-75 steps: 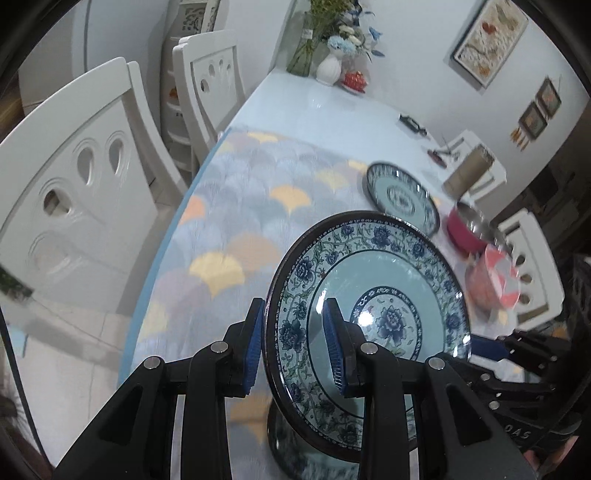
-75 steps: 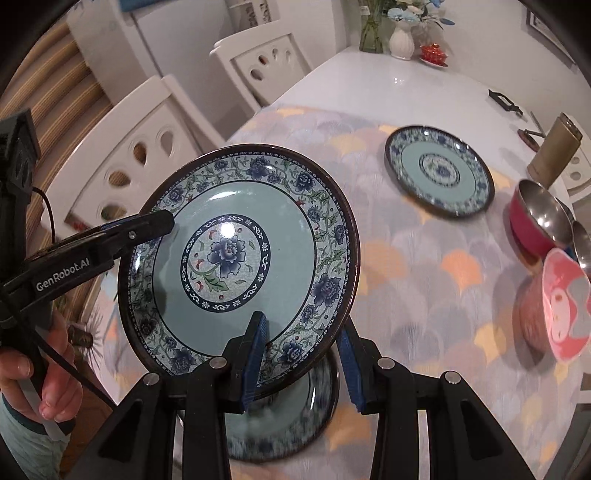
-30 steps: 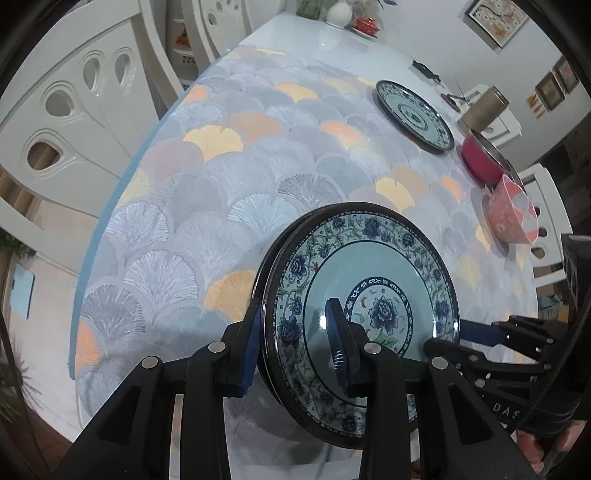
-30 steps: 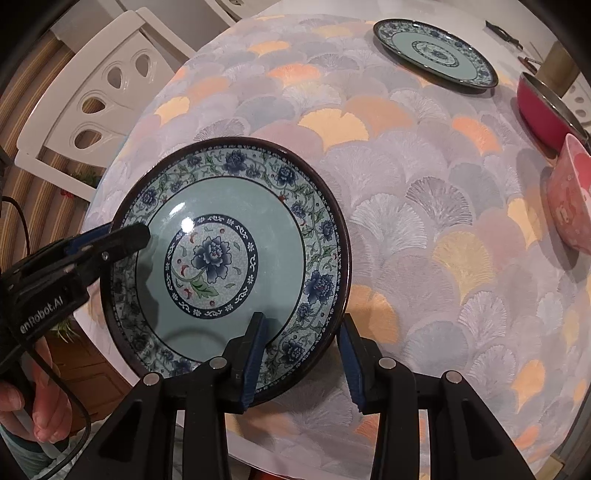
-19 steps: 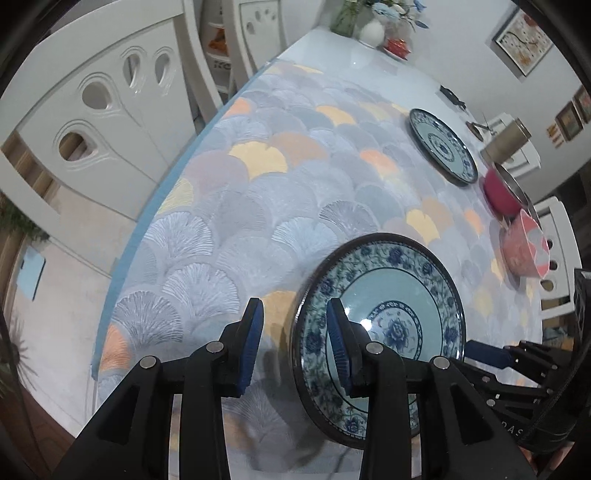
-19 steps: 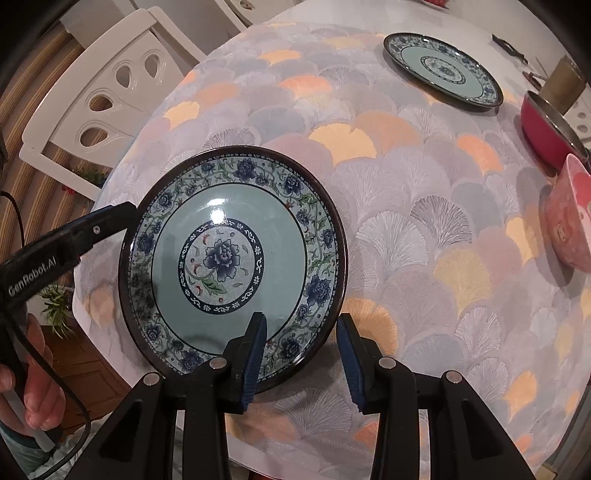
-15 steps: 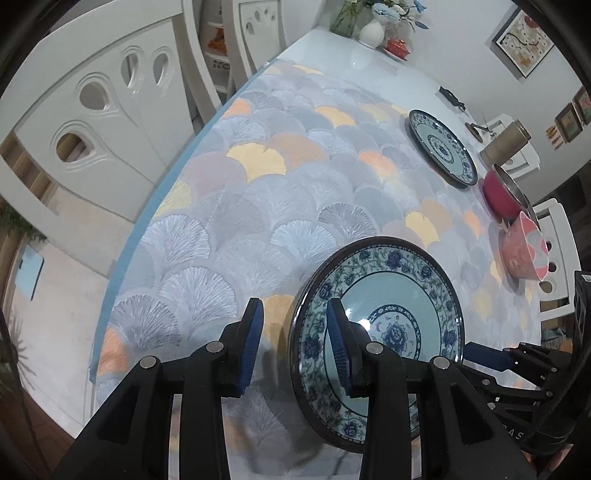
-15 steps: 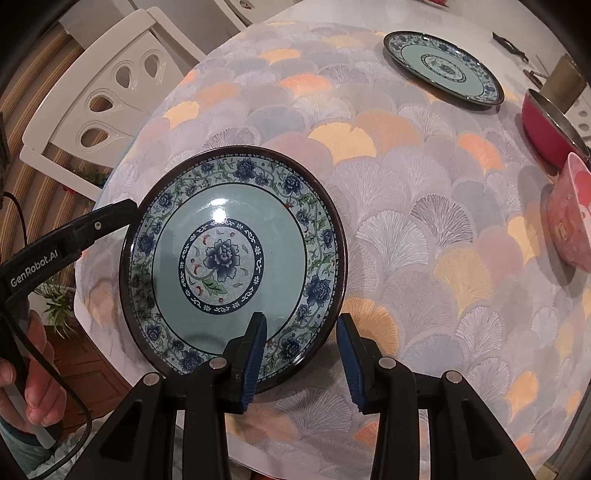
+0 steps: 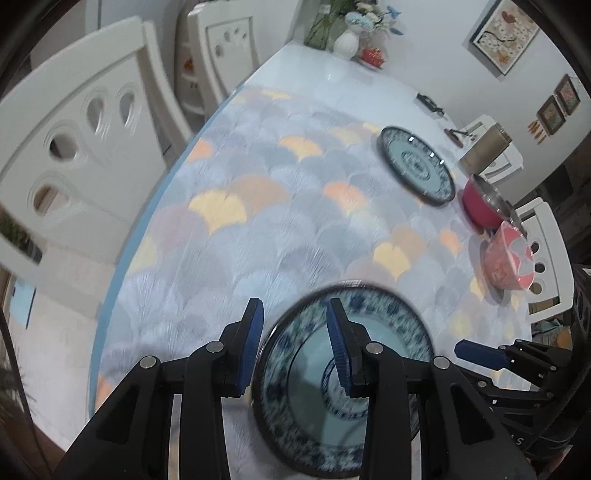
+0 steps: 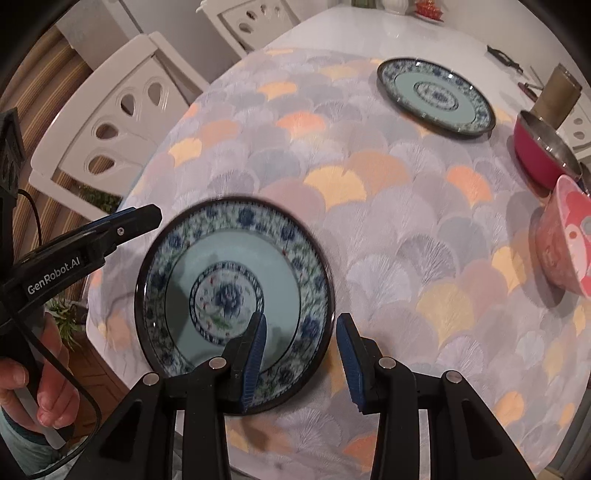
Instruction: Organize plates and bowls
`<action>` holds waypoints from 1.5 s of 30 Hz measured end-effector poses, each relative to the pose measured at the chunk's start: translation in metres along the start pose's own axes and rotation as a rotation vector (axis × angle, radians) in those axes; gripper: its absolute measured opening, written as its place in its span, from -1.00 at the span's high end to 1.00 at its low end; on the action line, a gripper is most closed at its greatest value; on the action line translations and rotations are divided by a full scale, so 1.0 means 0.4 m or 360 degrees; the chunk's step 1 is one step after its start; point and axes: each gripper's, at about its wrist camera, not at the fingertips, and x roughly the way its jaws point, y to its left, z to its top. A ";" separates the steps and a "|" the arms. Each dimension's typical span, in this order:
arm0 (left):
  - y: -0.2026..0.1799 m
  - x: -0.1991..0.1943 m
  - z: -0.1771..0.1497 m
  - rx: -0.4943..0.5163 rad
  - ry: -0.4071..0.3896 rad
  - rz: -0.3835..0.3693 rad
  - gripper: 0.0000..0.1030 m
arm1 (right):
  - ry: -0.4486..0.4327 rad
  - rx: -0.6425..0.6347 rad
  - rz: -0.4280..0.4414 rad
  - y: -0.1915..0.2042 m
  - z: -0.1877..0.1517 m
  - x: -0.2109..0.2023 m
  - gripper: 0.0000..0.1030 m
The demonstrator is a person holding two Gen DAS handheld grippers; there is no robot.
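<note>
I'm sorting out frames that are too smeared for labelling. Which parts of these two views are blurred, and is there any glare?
Left wrist view: near plate and chair smeared, fingers sharp, small glints on far plate. Right wrist view: near plate blurred, far plate fairly crisp, sheen on bare tabletop; fisheye bending in both.

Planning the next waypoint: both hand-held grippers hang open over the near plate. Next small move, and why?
Probably carry the right hand-held gripper toward the far plate. The near plate lies flat on the tablecloth, no pad touching it, while the far plate sits alone.
</note>
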 end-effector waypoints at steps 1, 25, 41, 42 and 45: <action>-0.007 -0.002 0.016 0.0014 -0.0017 -0.0011 0.36 | -0.0017 0.0008 -0.0005 -0.003 0.008 -0.006 0.26; -0.283 0.323 0.505 0.0484 0.0071 -0.0245 0.02 | -0.0328 0.0861 0.0002 -0.343 0.289 -0.007 -0.04; -0.348 0.540 0.583 0.0547 0.0184 -0.0339 0.04 | -0.0368 0.1094 -0.0203 -0.501 0.379 0.091 -0.04; -0.348 0.549 0.584 0.0546 0.0193 -0.0345 0.09 | -0.0372 0.1101 -0.0213 -0.501 0.379 0.097 -0.04; -0.347 0.569 0.584 0.0530 0.0216 -0.0363 0.19 | -0.0356 0.1109 -0.0214 -0.504 0.386 0.123 -0.04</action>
